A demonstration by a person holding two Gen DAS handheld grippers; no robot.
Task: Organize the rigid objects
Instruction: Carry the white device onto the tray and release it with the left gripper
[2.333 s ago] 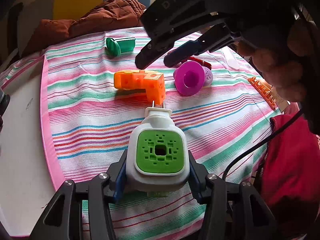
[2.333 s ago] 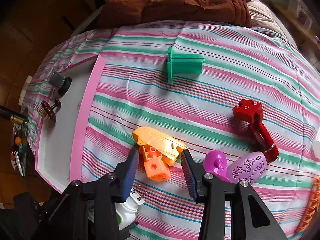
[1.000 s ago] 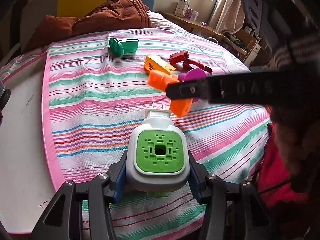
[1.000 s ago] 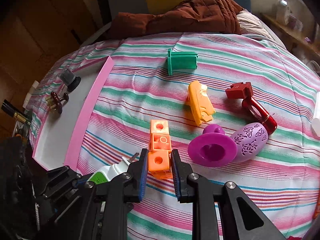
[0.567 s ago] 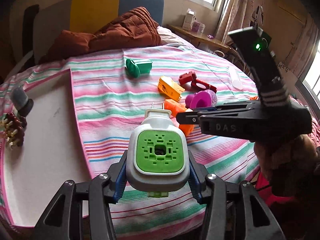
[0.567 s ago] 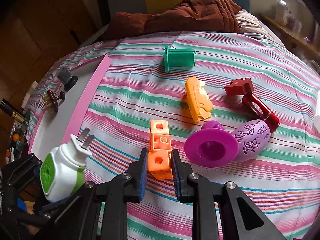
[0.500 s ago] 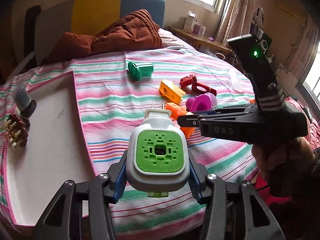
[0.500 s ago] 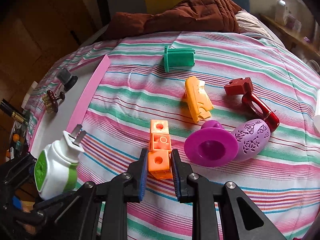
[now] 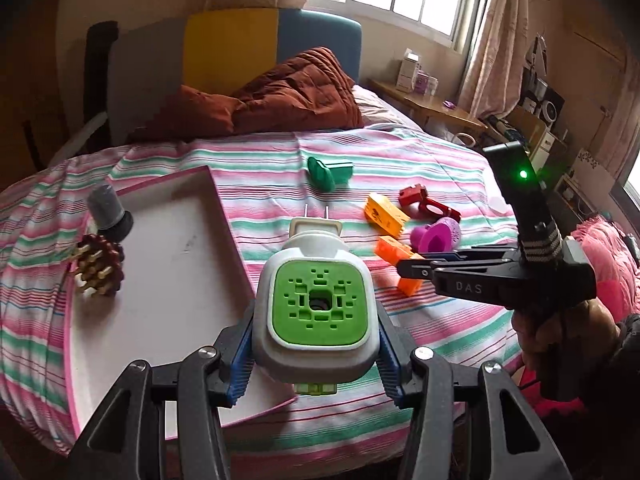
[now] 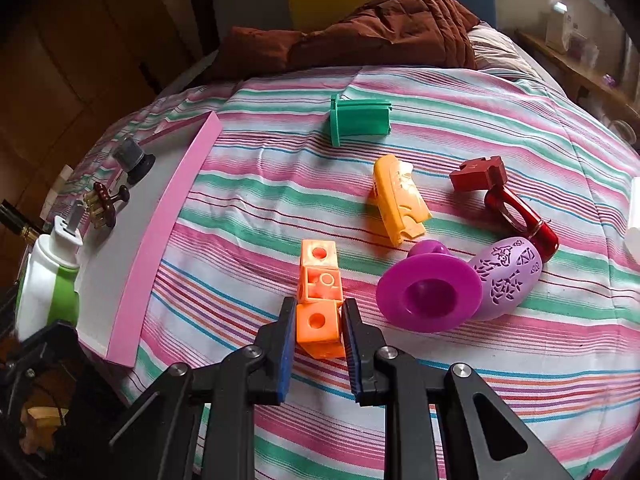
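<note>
My left gripper (image 9: 316, 364) is shut on a white and green plug-in device (image 9: 318, 304), held in the air above the near right edge of the pink-rimmed white tray (image 9: 168, 280); the device also shows in the right wrist view (image 10: 48, 280). My right gripper (image 10: 318, 336) is shut on the near cube of an orange block piece (image 10: 318, 296) on the striped cloth; it also shows in the left wrist view (image 9: 416, 268) with the blocks (image 9: 394, 250).
A grey knob (image 9: 108, 210) and a brown spiked piece (image 9: 98, 266) lie in the tray. On the cloth lie a green piece (image 10: 358, 120), a yellow-orange clip (image 10: 398, 200), a red piece (image 10: 500, 196), a purple cup (image 10: 430, 292) and a lilac egg (image 10: 510, 276). A brown quilt (image 10: 380, 28) lies behind.
My left gripper has risen and swung left with the device, from over the cloth to over the tray's edge. My right gripper closed on the orange blocks and has stayed put since.
</note>
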